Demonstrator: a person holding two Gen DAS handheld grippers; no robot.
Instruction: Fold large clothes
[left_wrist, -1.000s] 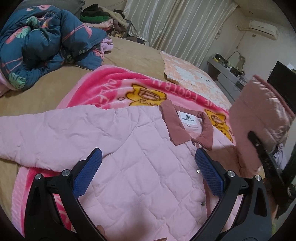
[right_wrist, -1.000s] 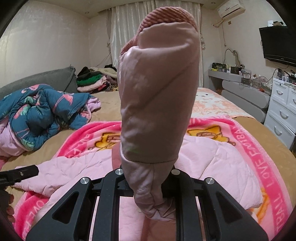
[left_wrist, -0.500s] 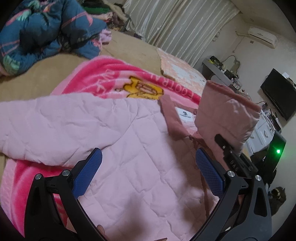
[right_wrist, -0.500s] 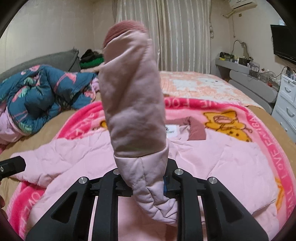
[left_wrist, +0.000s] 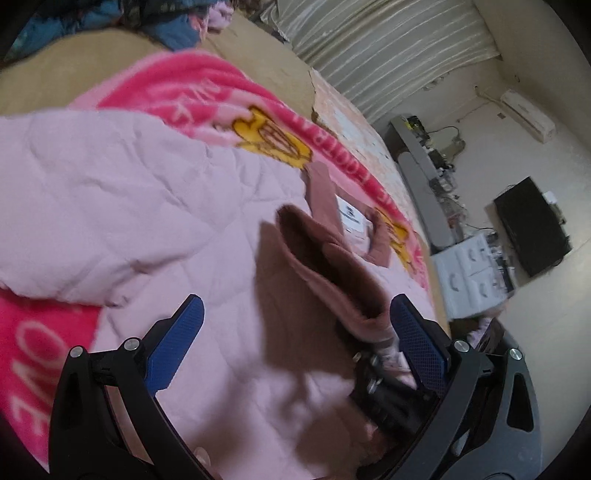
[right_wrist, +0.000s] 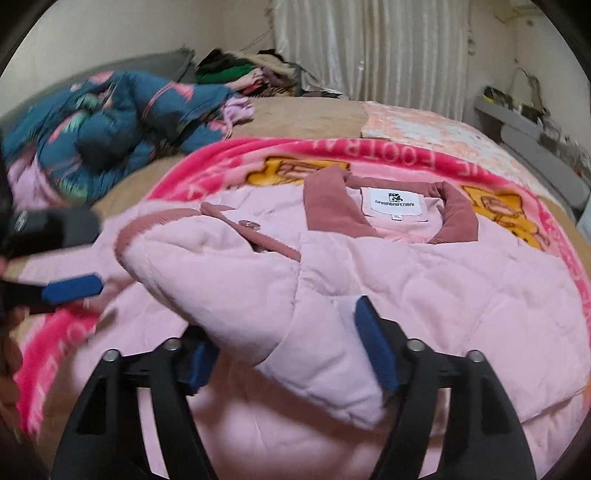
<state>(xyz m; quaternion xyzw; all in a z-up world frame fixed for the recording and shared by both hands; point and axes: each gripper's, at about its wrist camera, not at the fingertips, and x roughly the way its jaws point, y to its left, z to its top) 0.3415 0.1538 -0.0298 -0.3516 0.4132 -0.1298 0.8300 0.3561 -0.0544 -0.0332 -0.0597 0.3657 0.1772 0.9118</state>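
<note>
The right gripper (right_wrist: 284, 354) has its blue pads apart, with the folded-over sleeve (right_wrist: 229, 288) of the pink quilted jacket (right_wrist: 461, 288) lying loosely between them; the pads do not press on the fabric. The sleeve lies across the jacket's chest, its dusty-rose cuff (right_wrist: 147, 230) pointing toward the left side of the view. The left gripper (left_wrist: 291, 343) hovers above the jacket body with its jaws wide apart and nothing between them; in the right wrist view it shows as a blurred blue pad at the left edge. The jacket lies front-up and spread flat, its darker pink collar (right_wrist: 332, 206) and white neck label (right_wrist: 397, 201) facing the curtains (right_wrist: 369, 48). Under it is a hot-pink cartoon blanket (right_wrist: 207, 166) on the tan bed (right_wrist: 303, 118). A teal floral quilt (right_wrist: 110, 125) is bunched at the far left of the bed.
</note>
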